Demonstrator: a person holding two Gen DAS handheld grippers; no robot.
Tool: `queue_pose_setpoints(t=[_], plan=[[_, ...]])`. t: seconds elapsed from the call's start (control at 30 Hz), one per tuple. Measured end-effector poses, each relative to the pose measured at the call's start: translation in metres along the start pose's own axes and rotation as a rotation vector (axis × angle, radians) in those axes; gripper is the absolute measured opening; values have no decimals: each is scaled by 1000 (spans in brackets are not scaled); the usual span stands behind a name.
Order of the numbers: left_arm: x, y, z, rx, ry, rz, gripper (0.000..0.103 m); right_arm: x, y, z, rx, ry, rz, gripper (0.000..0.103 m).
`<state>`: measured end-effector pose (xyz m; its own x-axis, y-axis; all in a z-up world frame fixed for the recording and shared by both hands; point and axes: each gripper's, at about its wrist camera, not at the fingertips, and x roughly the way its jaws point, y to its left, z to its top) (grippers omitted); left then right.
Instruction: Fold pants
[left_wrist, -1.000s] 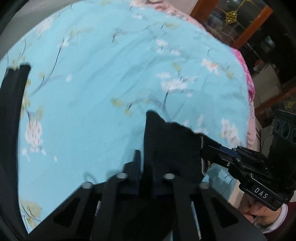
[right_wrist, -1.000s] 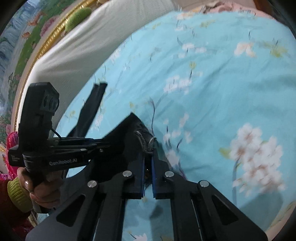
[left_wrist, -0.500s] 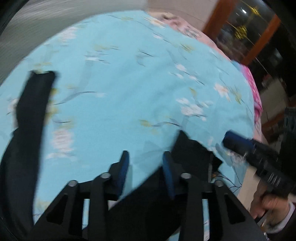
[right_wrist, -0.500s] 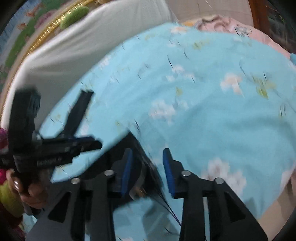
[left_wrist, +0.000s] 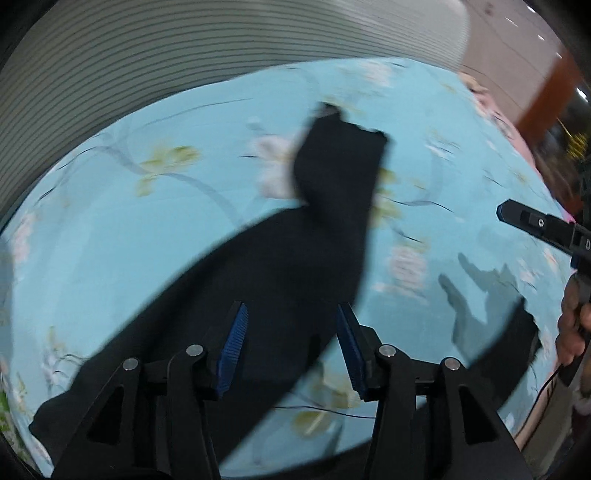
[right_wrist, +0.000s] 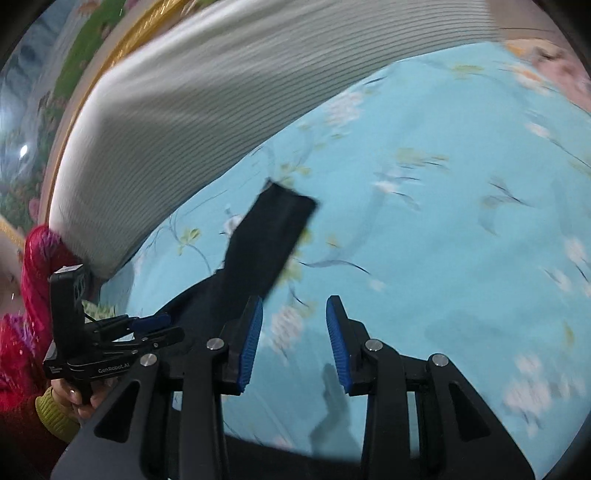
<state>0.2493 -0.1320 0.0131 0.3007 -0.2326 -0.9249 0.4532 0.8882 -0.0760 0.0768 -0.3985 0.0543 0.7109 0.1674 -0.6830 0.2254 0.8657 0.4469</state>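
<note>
Left gripper (left_wrist: 290, 339): jaws parted, blue pads clear of cloth, nothing clamped; they have just been opening. The black pants (left_wrist: 280, 266) lie flat on the bedsheet beneath it and past its tips.

Right gripper (right_wrist: 293, 341): jaws also parted and released, only bedsheet between the pads. Opened within the last second and has held that width since.

Pants, left wrist view: long axis runs diagonally, from a broad end at the lower left beside the left gripper up to a narrow cuff end (left_wrist: 345, 131) pointing toward the far upper right. A second dark piece of cloth (left_wrist: 517, 332) lies at the sheet's near right edge, apart from the main strip; cannot tell if it joins. In the right wrist view the pants (right_wrist: 269, 240) sit just left of the right gripper, cuff pointing up and away.

Surface: a turquoise bedsheet (left_wrist: 110, 236) with white blossoms and thin branches, motion-blurred. Beyond the pants, a pale ribbed cover (right_wrist: 177, 118); past that, a gold-framed picture (right_wrist: 55, 74). Red-brown woodwork (left_wrist: 546, 88) at the far right.

Change: a second ago both grippers pinched the same raised end of the pants. Now the cloth is dropped flat and both grippers have drawn back from it.
</note>
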Motion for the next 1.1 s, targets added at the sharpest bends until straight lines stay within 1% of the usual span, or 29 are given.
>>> queue_pose_setpoints(t=[0.07, 0.13, 0.17, 0.2, 0.23, 0.3, 0.43, 0.5, 0.6, 0.67, 0.73, 0.77, 0.8, 0.83, 0.87, 0.93, 1.1], plan=[[2, 22, 5, -30, -2, 22, 56, 25, 10, 18, -41, 41, 15, 37], [3, 41, 7, -48, 0, 35, 60, 50, 21, 38, -88, 74, 9, 38], [6, 49, 8, -50, 5, 35, 61, 64, 25, 50, -108, 95, 11, 38], [9, 57, 10, -51, 9, 24, 65, 74, 28, 58, -123, 111, 15, 39], [13, 64, 12, -53, 14, 11, 66, 86, 31, 68, -137, 126, 13, 40], [24, 77, 17, -55, 30, 0, 66, 107, 34, 87, -168, 157, 11, 41], [43, 89, 21, -44, 73, -26, 66, 144, 37, 118, -229, 185, -25, 47], [56, 93, 22, -42, 113, -45, 66, 156, 36, 125, -244, 196, -23, 48], [66, 94, 22, -24, 125, -40, 65, 174, 36, 132, -261, 217, -7, 48], [68, 91, 24, -11, 120, -32, 60, 187, 37, 135, -274, 240, -2, 48], [70, 88, 26, -4, 131, -52, 34, 200, 38, 135, -278, 266, 8, 48], [71, 87, 27, -6, 142, -75, 25, 204, 38, 135, -287, 274, 10, 45], [71, 85, 27, -4, 150, -96, 11, 206, 39, 135, -304, 272, -6, 26], [69, 83, 26, 7, 149, -98, 7, 207, 40, 137, -310, 270, -16, 14], [64, 78, 24, 34, 139, -80, 6, 204, 42, 136, -305, 268, -10, 8], [57, 73, 21, 58, 128, -75, 4, 187, 41, 135, -308, 228, 16, 8], [22, 66, 2, 71, 75, -102, 3, 134, 32, 134, -301, 141, 49, 7]])
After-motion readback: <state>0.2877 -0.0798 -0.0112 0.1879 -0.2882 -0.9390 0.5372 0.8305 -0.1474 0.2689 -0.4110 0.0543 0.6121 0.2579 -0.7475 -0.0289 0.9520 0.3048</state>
